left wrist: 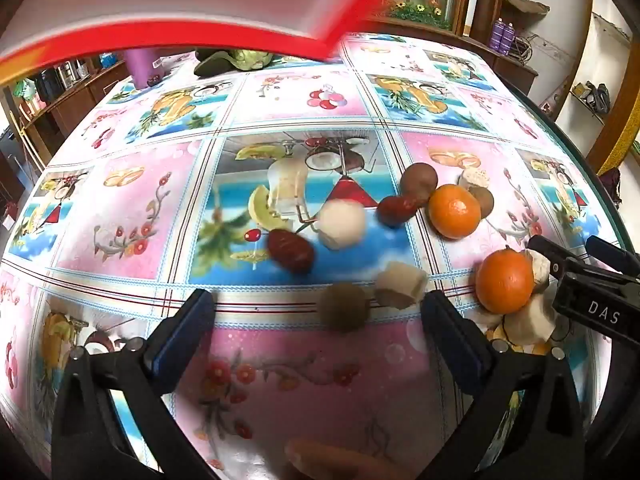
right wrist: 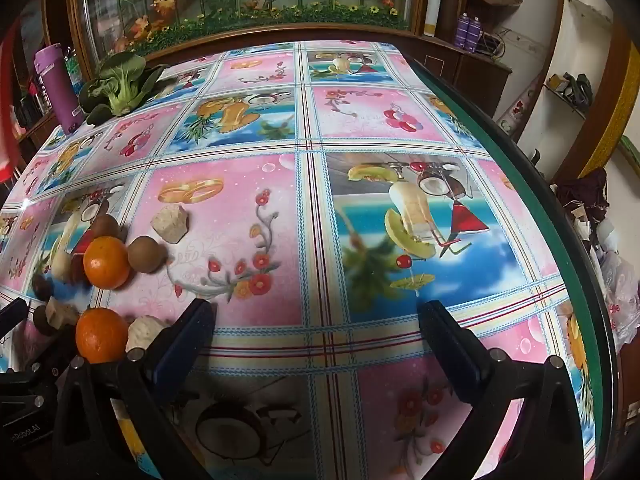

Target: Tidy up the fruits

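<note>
Loose fruit lies scattered on the patterned tablecloth point(left wrist: 132, 216). In the left wrist view I see two oranges point(left wrist: 455, 211) point(left wrist: 505, 281), red dates point(left wrist: 290, 250), brown round fruits point(left wrist: 419, 179) and pale chunks point(left wrist: 343, 224); some are blurred. My left gripper point(left wrist: 316, 312) is open and empty above the cloth, with a brown fruit point(left wrist: 343, 311) and a pale chunk point(left wrist: 401, 289) just beyond its fingertips. My right gripper point(right wrist: 316, 320) is open and empty; the fruit pile lies to its left, with oranges point(right wrist: 106, 262) point(right wrist: 101, 334). The right gripper also shows at the left view's right edge point(left wrist: 580, 264).
A blurred red-rimmed tray point(left wrist: 240, 38) fills the top of the left view. A bok choy point(right wrist: 120, 84) and a purple bottle point(right wrist: 56, 84) stand at the table's far left. The table's green edge point(right wrist: 540, 208) runs along the right. Wooden cabinets stand behind.
</note>
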`<move>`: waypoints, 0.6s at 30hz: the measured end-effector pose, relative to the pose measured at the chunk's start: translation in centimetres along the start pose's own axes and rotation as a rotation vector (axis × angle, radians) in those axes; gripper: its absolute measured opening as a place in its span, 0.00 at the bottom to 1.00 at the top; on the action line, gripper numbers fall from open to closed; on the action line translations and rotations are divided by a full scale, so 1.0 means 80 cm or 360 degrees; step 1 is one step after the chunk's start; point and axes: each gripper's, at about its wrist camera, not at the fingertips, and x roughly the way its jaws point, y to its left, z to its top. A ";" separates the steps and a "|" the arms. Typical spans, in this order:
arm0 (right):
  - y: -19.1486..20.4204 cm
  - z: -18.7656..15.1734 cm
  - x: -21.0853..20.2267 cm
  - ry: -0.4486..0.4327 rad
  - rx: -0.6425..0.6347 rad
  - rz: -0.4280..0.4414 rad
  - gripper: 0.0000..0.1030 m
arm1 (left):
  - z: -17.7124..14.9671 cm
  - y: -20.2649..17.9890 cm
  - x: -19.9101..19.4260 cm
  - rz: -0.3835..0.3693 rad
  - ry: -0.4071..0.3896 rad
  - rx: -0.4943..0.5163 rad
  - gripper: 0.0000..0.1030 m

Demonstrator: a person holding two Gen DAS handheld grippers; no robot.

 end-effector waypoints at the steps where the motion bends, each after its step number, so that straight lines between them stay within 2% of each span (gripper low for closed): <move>1: 0.000 0.000 0.000 0.0000 0.0000 0.0000 1.00 | 0.000 0.000 0.000 0.0000 -0.0001 0.0000 1.00; 18: -0.001 0.000 0.000 0.0001 0.0002 0.0003 1.00 | 0.000 0.000 0.000 0.0002 -0.0002 0.0002 1.00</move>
